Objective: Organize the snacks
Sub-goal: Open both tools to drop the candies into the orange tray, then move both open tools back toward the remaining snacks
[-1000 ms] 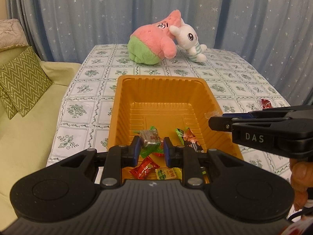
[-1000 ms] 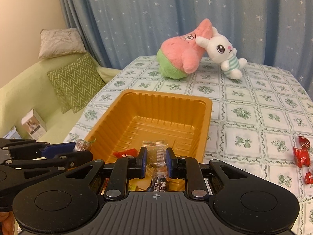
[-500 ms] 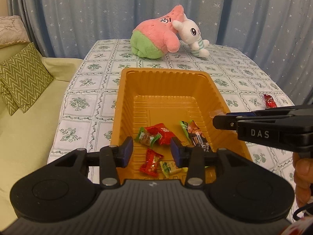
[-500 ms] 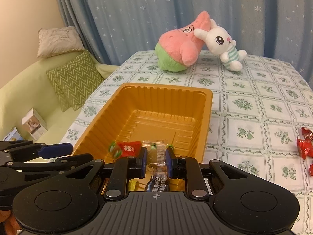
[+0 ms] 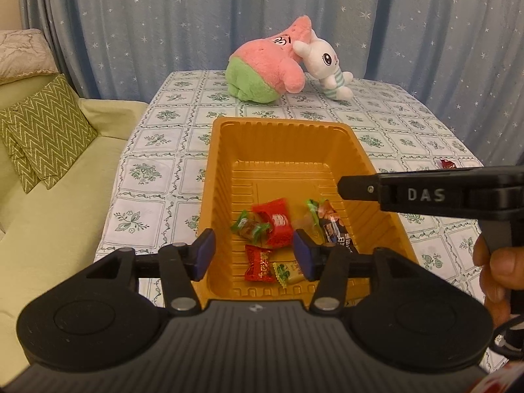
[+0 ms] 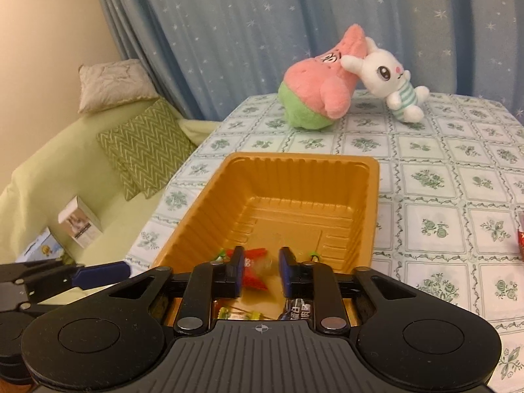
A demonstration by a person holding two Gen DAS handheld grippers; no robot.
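Now both grippers hover over the near end of the orange tray point(image 5: 281, 131), low in each frame. The left gripper point(image 5: 253, 255) and right gripper point(image 6: 260, 273) have just been opening, fingers apart, gripping nothing; wrapped candies point(image 5: 276, 221) lie on the tray floor beyond the fingertips.

A clear wrapper point(image 6: 267, 263) is blurring between the right gripper's point(image 6: 261, 270) pads; a red candy point(image 6: 520, 240) is getting cropped at the edge.

Left gripper point(image 5: 253, 255), jaws just opening, empty above wrapped candies point(image 5: 275, 226) in orange tray point(image 5: 281, 131).
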